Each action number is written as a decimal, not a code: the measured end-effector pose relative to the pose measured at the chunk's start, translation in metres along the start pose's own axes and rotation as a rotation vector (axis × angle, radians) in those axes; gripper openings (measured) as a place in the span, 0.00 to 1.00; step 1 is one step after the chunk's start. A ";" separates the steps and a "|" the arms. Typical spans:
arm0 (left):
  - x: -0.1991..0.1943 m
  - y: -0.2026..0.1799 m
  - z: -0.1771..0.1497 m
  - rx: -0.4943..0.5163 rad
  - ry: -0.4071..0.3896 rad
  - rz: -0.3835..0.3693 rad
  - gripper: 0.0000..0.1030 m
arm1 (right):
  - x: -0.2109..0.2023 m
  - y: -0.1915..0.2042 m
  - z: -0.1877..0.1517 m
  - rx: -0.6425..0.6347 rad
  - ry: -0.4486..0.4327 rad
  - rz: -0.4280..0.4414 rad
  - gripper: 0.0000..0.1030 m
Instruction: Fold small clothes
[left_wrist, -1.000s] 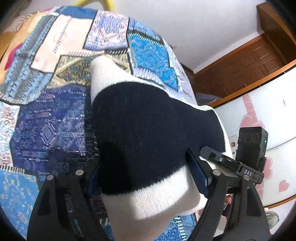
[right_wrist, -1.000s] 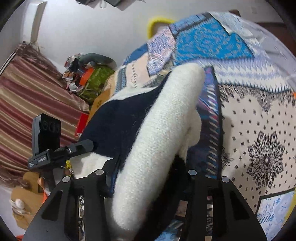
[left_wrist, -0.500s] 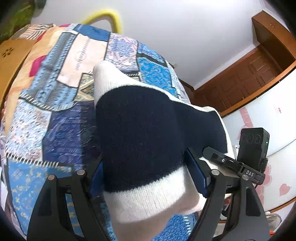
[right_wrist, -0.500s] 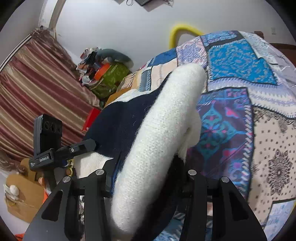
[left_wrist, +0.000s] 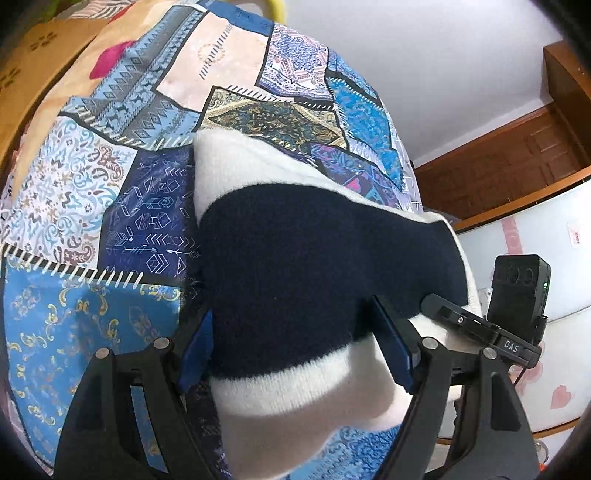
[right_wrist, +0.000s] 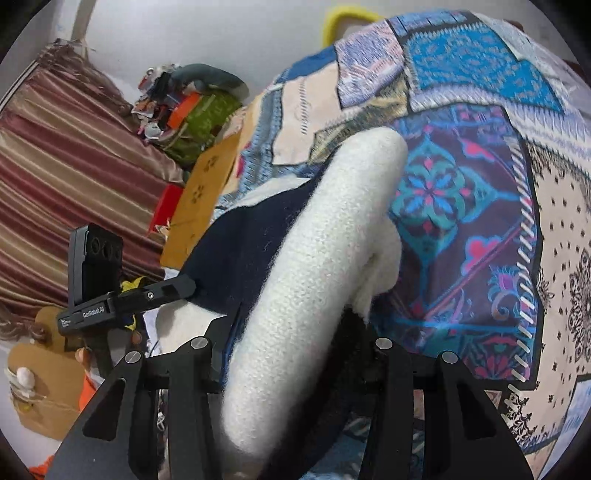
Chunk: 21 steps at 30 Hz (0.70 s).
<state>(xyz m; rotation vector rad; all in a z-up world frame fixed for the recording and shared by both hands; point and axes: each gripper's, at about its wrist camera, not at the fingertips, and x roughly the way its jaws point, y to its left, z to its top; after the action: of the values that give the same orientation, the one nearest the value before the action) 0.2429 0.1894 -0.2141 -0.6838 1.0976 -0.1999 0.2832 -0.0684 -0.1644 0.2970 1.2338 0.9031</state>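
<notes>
Gripping from both ends, the two claws hold one knitted sweater (left_wrist: 295, 266), navy with white bands, above a bed. The left claw (left_wrist: 295, 343) is pinched on the white hem with its blue pads (left_wrist: 195, 347) pressed into the wool at lower centre of its view. The right claw (right_wrist: 291, 354) is clamped on a thick white roll of the same sweater (right_wrist: 325, 258), the navy part spilling off to the left. In the left view the garment's long axis runs from the claw up toward upper centre, ending in a white corner; in the right view the roll tilts up to the right. Beneath lies a patchwork quilt (left_wrist: 92, 184) in blues and creams. Beyond it are a white wall (left_wrist: 443, 66), a wooden door (left_wrist: 517, 155) at right, striped curtains (right_wrist: 74, 147) and piled clutter (right_wrist: 184, 107) at upper left.
</notes>
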 end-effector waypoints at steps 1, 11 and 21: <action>0.001 0.001 0.000 0.002 -0.005 -0.006 0.77 | 0.000 -0.004 -0.001 0.008 0.005 0.005 0.42; -0.001 -0.001 -0.003 0.061 -0.039 0.079 0.77 | -0.023 -0.018 -0.012 0.029 -0.001 -0.029 0.51; -0.049 -0.055 -0.011 0.324 -0.225 0.326 0.77 | -0.082 0.036 -0.007 -0.250 -0.170 -0.253 0.51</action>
<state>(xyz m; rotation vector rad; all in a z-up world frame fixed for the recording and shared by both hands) 0.2204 0.1651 -0.1480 -0.2255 0.9173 -0.0174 0.2574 -0.1071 -0.0873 0.0163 0.9643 0.7845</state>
